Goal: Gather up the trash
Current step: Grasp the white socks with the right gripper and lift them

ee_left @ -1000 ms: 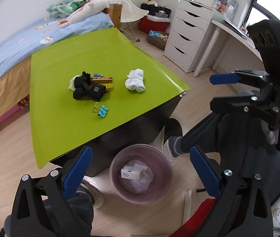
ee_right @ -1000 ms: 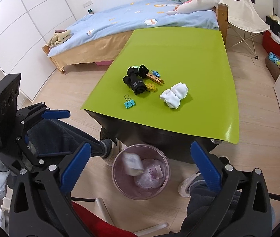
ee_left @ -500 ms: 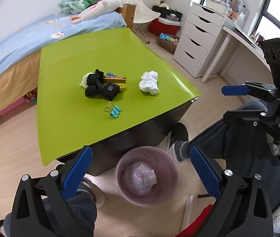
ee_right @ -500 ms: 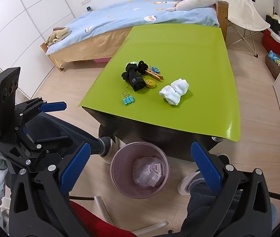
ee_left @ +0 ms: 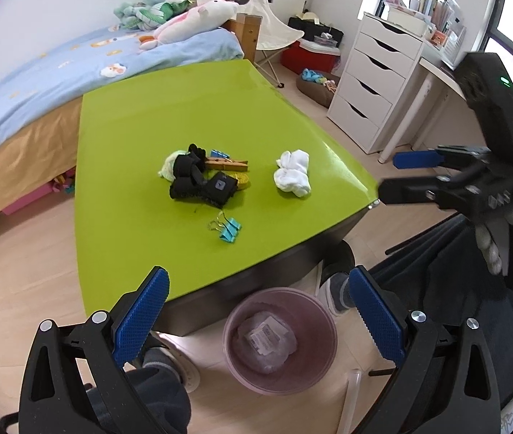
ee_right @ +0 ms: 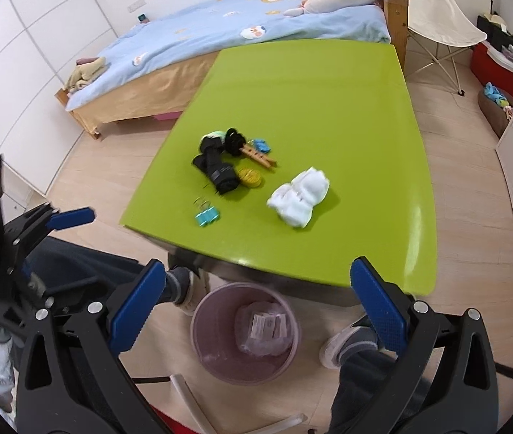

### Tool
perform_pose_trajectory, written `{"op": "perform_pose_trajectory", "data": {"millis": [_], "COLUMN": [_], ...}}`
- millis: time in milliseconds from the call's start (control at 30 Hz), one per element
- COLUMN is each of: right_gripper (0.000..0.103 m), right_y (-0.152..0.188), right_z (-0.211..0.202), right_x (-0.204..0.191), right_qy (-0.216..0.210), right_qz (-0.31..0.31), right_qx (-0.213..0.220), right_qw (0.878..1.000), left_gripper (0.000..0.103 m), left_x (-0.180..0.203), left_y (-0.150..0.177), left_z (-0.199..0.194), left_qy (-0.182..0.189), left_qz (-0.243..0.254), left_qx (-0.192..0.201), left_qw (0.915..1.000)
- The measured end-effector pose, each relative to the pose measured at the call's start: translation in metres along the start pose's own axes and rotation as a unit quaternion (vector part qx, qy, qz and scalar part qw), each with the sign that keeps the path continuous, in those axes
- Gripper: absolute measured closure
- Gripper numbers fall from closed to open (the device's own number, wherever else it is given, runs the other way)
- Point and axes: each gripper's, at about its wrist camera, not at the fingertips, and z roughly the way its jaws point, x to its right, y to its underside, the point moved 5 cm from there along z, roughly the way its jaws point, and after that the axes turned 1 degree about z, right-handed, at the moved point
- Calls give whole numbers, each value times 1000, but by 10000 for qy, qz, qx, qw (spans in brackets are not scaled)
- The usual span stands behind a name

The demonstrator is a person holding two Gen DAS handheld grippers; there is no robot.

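Note:
A pink waste bin (ee_left: 280,340) (ee_right: 244,332) stands on the floor at the near edge of the green table (ee_left: 140,246) (ee_right: 328,83). It holds crumpled plastic and a small paper packet (ee_left: 261,334). On the table lie a white crumpled wad (ee_left: 292,173) (ee_right: 299,196), a black strap bundle (ee_left: 198,184) (ee_right: 216,168), a wooden clothespin (ee_left: 225,162), a yellow tape roll (ee_right: 249,177) and blue binder clips (ee_left: 228,229) (ee_right: 205,214). My left gripper (ee_left: 256,311) and right gripper (ee_right: 252,307) are both open and empty, above the bin.
A bed (ee_left: 39,83) with plush toys stands beyond the table. A white drawer unit (ee_left: 375,86) and a desk are at the right, a folding chair (ee_right: 433,11) behind the table. The person's legs and feet (ee_right: 350,343) flank the bin.
A packet that was falling from the right gripper has landed in the bin. Both grippers have lifted and tipped toward the table, staying open.

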Motion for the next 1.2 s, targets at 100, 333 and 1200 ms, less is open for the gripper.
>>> {"op": "perform_pose_trajectory", "data": {"millis": [100, 333, 1200], "right_gripper": [3, 3, 65], "right_y": [-18, -48, -54], "right_z": [19, 67, 121], "right_x": [10, 35, 44], "right_qy": [123, 330, 413], "right_qz": [97, 597, 922], "right_qx": [-179, -711, -1217], "right_qw": [9997, 9951, 9874], "left_gripper": [8, 8, 8], "left_x": [-5, -13, -26], "left_y": [-6, -15, -20], "left_z": [4, 13, 47], "left_qy": [-37, -96, -185], "left_qz": [-2, -6, -15], "left_qx": [0, -39, -374], "left_qw": [10000, 9999, 9991]}}
